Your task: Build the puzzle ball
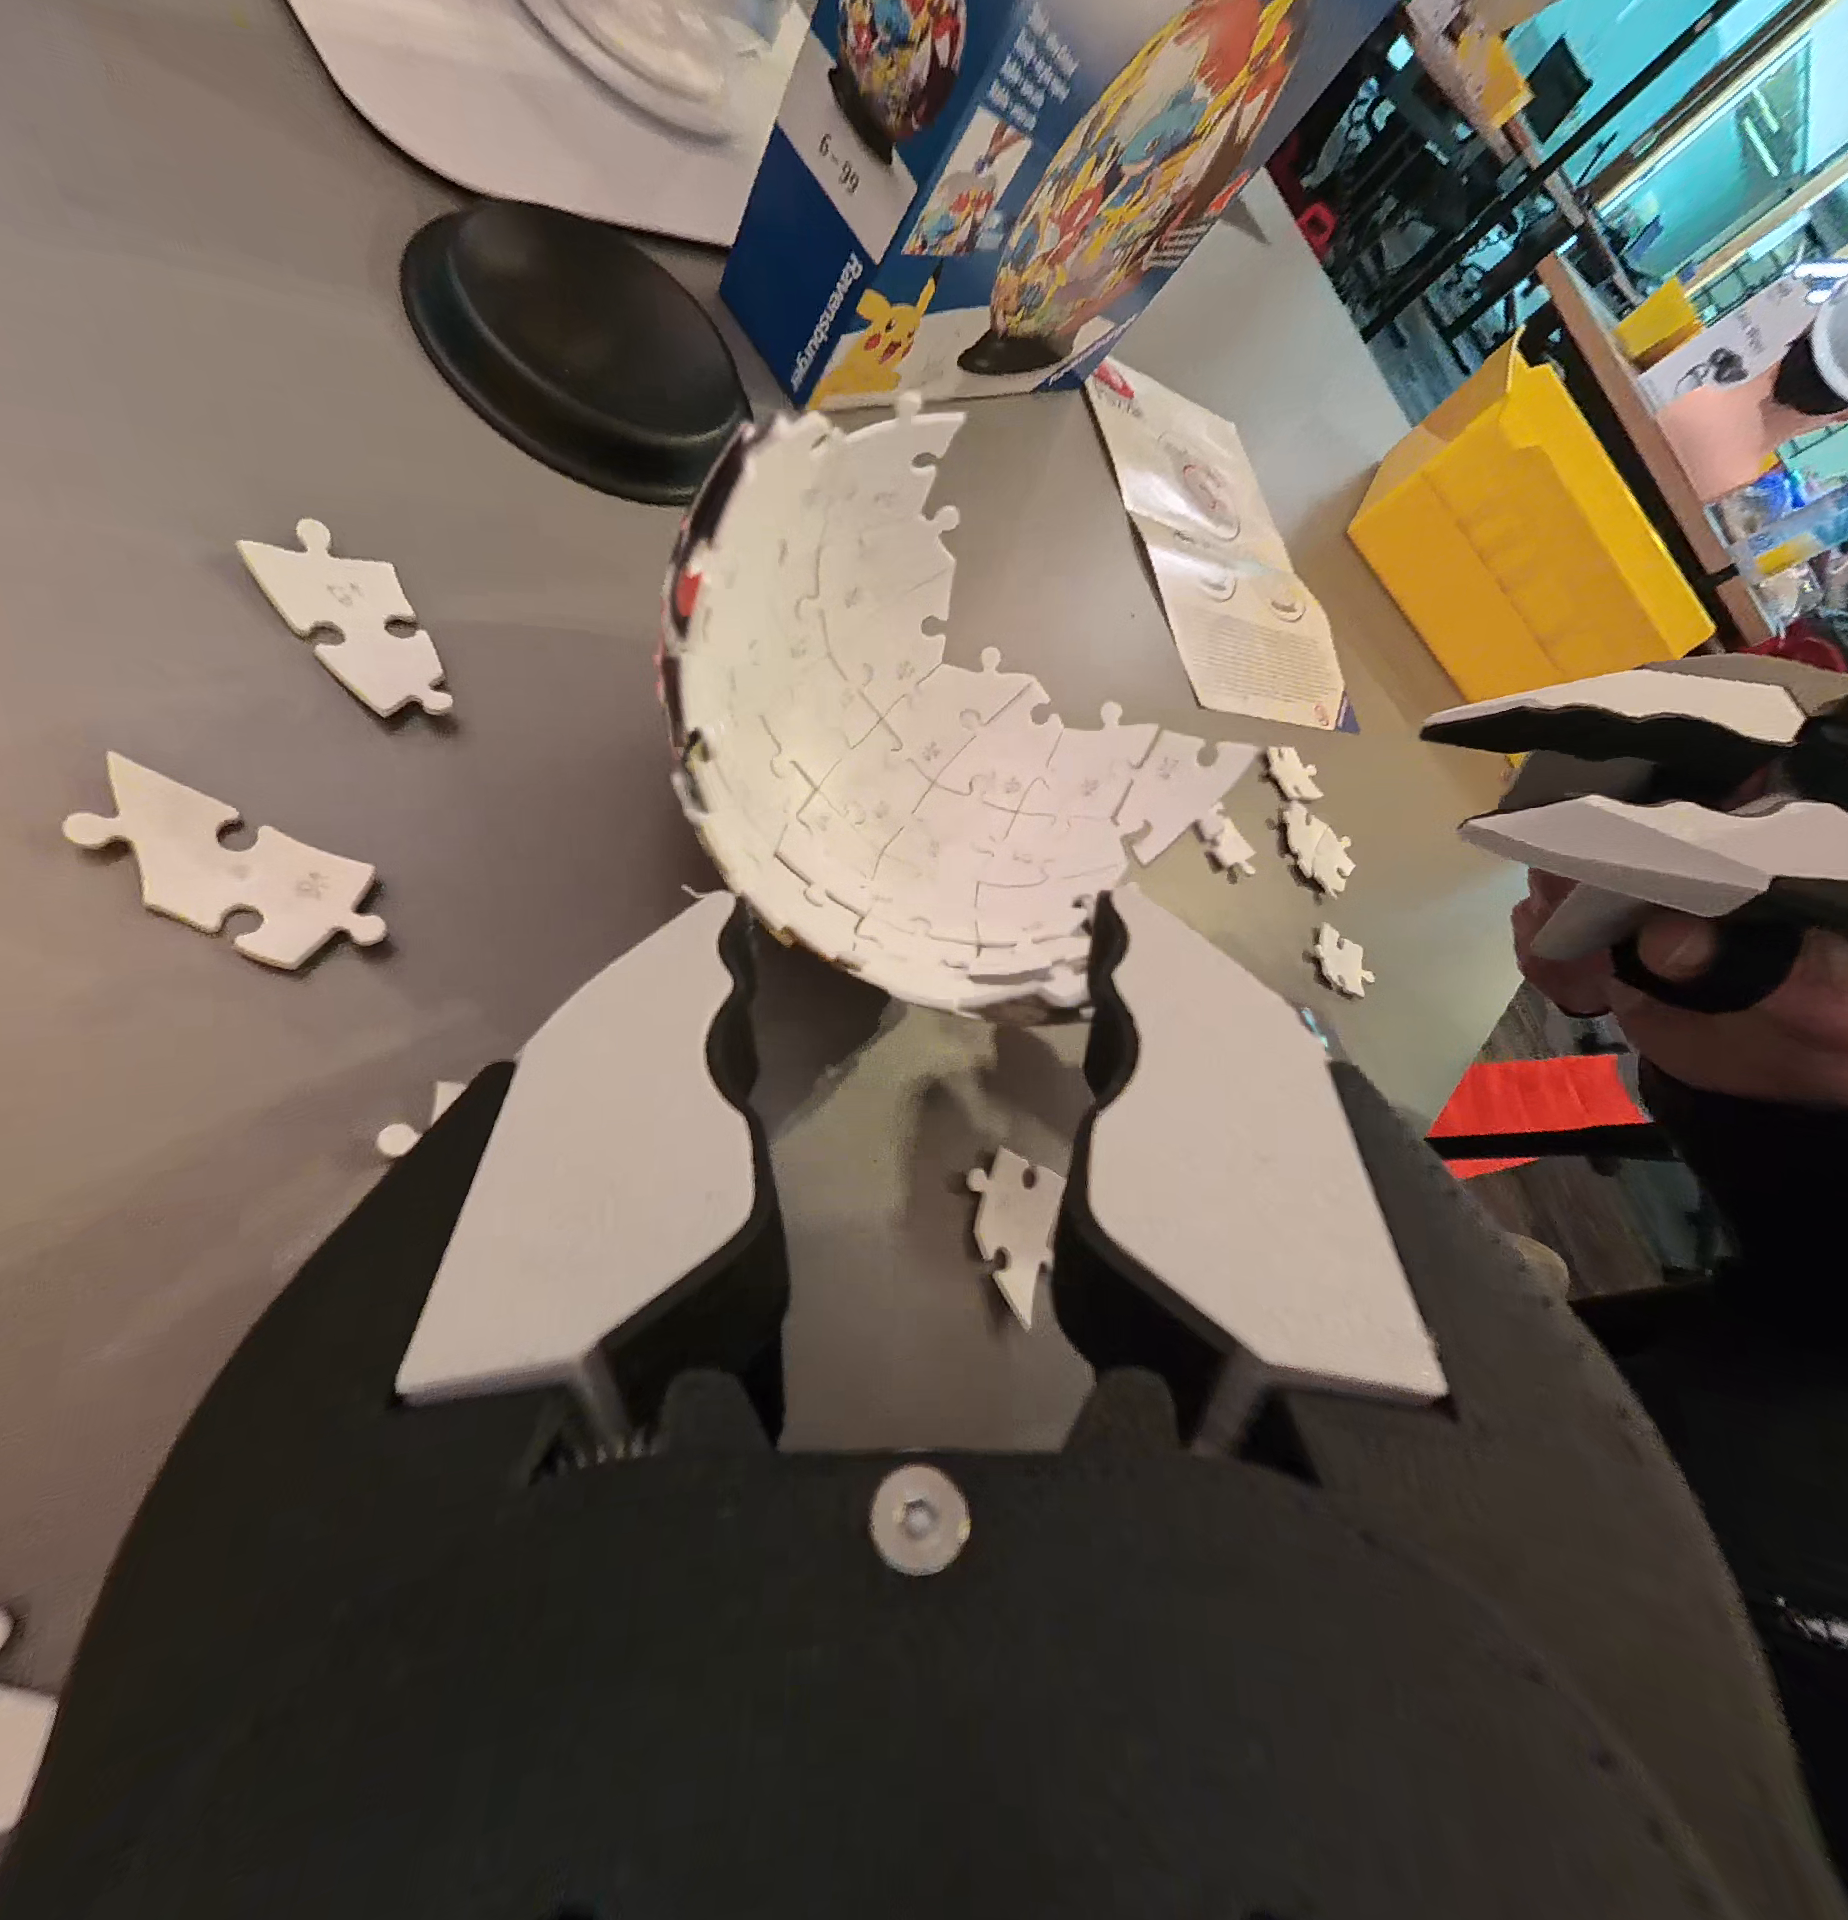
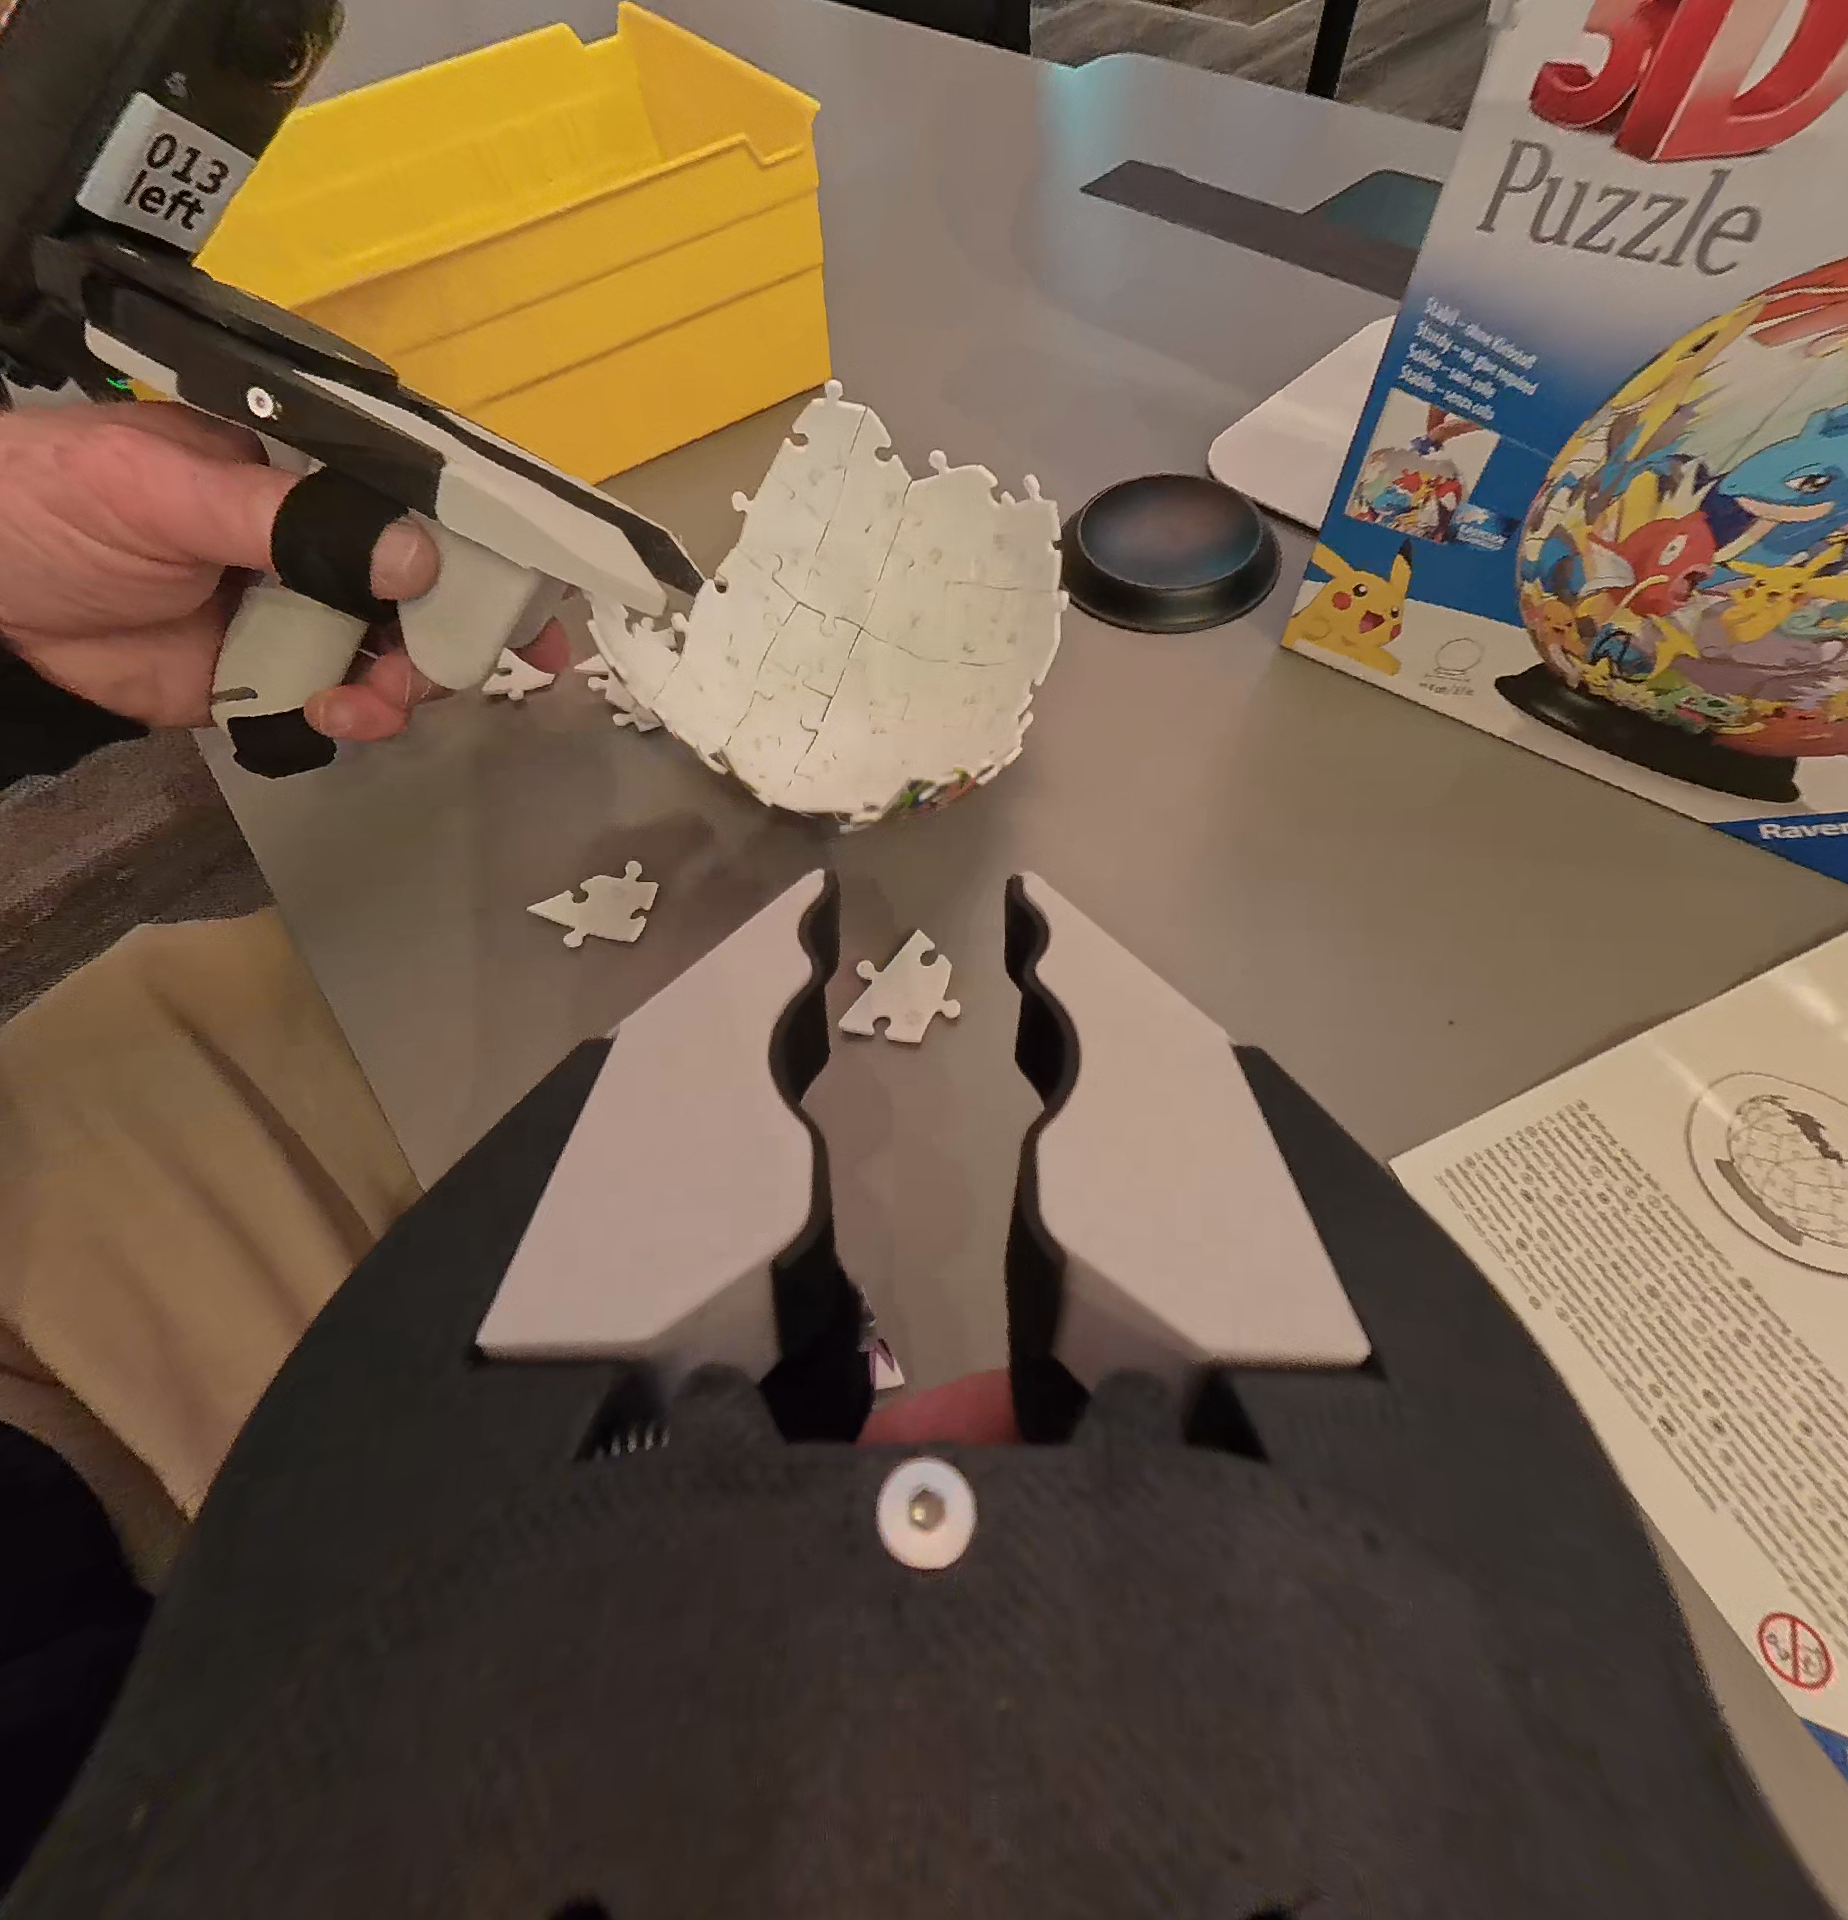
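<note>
The part-built puzzle ball (image 1: 899, 748) is a white-inside shell, tilted on the grey table (image 1: 172, 312), coloured side down. My left gripper (image 1: 920, 909) clamps the shell's lower rim between its two fingertips. In the right wrist view the left gripper (image 2: 691, 587) meets the left rim of the shell (image 2: 878, 623). My right gripper (image 2: 920, 888) is open and empty, just short of the shell, with a loose piece (image 2: 899, 992) on the table between its fingers. It also shows at the right in the left wrist view (image 1: 1439, 779).
Loose white pieces lie on the table (image 1: 348, 623), (image 1: 224, 862), (image 1: 1315, 831), (image 2: 598, 904). A black stand (image 2: 1169, 551) sits behind the shell. The puzzle box (image 2: 1647, 468), a yellow bin (image 2: 546, 260) and an instruction leaflet (image 2: 1678, 1299) ring the work area.
</note>
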{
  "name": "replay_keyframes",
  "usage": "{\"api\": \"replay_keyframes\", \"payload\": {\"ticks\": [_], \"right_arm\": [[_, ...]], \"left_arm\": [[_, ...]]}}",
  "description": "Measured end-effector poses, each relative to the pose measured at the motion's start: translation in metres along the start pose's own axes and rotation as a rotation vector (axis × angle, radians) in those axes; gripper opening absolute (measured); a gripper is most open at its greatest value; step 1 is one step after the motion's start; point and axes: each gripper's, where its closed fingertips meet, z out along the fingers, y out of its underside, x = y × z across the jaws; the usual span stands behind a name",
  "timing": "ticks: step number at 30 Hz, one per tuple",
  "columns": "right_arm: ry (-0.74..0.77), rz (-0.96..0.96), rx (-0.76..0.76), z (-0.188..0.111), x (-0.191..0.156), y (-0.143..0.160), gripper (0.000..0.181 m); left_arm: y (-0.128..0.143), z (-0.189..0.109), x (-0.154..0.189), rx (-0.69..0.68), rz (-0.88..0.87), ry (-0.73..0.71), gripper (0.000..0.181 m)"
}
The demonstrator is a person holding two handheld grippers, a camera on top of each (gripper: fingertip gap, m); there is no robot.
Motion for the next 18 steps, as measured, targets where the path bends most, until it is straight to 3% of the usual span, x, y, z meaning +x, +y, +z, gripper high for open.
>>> {"api": "replay_keyframes", "payload": {"ticks": [10,14,18], "right_arm": [[0.014,-0.052,0.032,-0.012,0.006,-0.005,0.031],[-0.003,-0.057,0.019,-0.013,0.004,-0.002,0.031],[-0.021,-0.07,-0.005,-0.011,0.005,0.005,0.032]], "left_arm": [[-0.01,-0.037,0.011,0.102,0.154,-0.062,0.068],[-0.007,-0.043,0.018,0.088,0.372,-0.148,0.07],[0.0,-0.031,0.033,0.015,0.675,-0.201,0.079]]}}
